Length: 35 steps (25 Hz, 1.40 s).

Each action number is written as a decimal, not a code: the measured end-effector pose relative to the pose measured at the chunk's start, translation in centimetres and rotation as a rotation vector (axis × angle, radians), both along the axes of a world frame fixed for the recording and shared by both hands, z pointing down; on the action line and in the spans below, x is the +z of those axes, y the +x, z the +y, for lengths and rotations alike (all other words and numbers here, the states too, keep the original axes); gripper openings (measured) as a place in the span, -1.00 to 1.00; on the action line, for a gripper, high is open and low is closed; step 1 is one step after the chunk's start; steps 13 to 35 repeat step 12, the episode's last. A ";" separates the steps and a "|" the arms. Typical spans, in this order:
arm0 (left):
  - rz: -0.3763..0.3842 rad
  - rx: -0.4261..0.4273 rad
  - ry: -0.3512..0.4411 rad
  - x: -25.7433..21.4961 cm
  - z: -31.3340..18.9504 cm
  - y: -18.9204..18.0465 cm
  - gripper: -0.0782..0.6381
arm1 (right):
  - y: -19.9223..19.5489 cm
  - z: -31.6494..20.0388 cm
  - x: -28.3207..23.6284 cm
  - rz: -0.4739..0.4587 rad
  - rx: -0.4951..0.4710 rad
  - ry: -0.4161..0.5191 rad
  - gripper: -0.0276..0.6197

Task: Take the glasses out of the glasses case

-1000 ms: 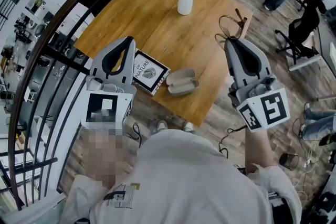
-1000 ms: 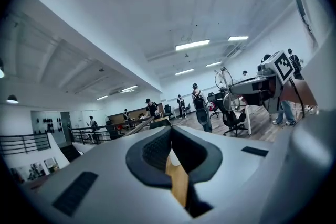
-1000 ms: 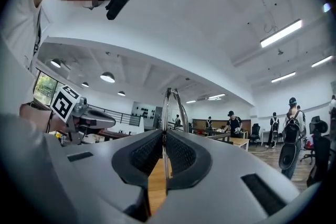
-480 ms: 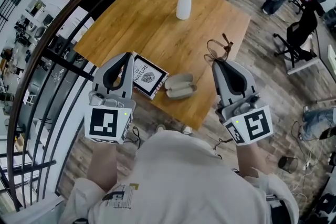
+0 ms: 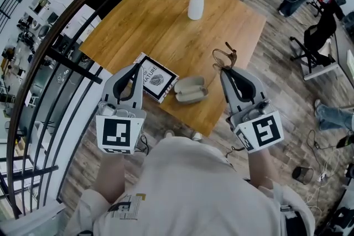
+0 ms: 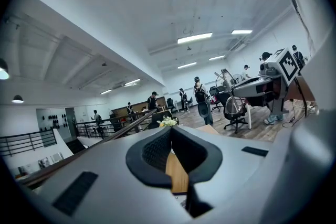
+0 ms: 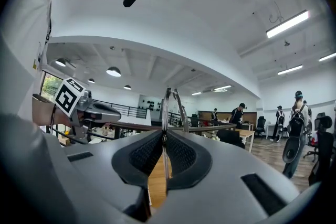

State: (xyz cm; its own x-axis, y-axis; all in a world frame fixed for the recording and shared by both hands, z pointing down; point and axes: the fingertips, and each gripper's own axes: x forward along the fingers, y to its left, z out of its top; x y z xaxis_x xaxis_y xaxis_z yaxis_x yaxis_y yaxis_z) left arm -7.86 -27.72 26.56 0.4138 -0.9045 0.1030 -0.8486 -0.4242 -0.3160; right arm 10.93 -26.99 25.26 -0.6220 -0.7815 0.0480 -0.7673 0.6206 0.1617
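The brown-framed glasses (image 5: pixel 220 56) hang over the right side of the wooden table (image 5: pixel 160 19), held by one temple in my right gripper (image 5: pixel 225 69), which is shut on them. In the right gripper view the thin frame (image 7: pixel 171 105) rises from between the closed pads (image 7: pixel 181 153). The grey glasses case (image 5: pixel 191 89) lies open near the table's front edge, between the two grippers. My left gripper (image 5: pixel 136 66) hovers at the front left corner, its tips together (image 6: pixel 170 131) with nothing in them.
A book with a leaf print (image 5: pixel 155 78) lies just left of the case. A white vase with flowers (image 5: pixel 195 4) stands at the far side. A black railing (image 5: pixel 66 36) curves along the left. Office chairs (image 5: pixel 321 30) stand to the right.
Both grippers have sunk and drawn nearer to me. The right one has carried the glasses from over the table's right edge down towards the case.
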 end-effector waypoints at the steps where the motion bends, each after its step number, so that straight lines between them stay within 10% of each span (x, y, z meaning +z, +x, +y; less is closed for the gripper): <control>1: -0.004 -0.001 0.001 -0.1 0.1 0.0 -0.73 | 0.0 -0.1 -0.1 -0.001 -0.002 -0.001 -0.78; 35: -0.005 -0.014 -0.020 0.4 -0.1 0.0 -0.73 | 0.9 -1.1 -0.6 0.008 0.003 0.005 -0.78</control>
